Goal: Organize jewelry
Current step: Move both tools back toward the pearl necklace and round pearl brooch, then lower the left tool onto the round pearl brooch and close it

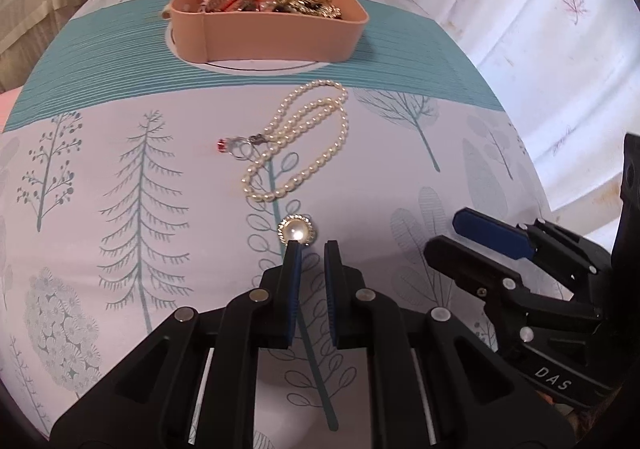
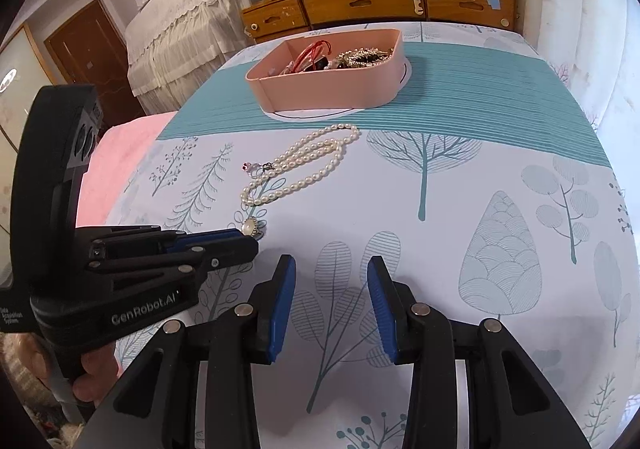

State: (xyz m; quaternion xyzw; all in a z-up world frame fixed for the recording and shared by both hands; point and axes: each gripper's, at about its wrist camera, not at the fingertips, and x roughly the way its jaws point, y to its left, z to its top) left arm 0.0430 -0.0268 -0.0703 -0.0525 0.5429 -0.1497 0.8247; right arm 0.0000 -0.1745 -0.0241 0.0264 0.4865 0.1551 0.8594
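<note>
Count: 1 pink plastic rounded tray (image 1: 280,37) at 12 o'clock, holding a jewelry tangle, pieces uncountable. 1 white pearl bead necklace (image 1: 304,137) at center. 1 silver ring with red stone (image 1: 234,147) at its 9 o'clock. 1 round gold-rimmed pearl brooch (image 1: 296,231) at 6 o'clock.

Black tongs (image 2: 331,269) with blue ribbed pads (image 2: 283,309), silver screws, white "GenRobot.AI" lettering.

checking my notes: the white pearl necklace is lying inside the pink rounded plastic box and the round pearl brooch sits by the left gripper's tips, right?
Not quite. The white pearl necklace lies on the tree-print cloth in front of the pink rounded plastic box, not inside it, as the left wrist view shows. The round pearl brooch does sit by the left gripper tips.
</note>
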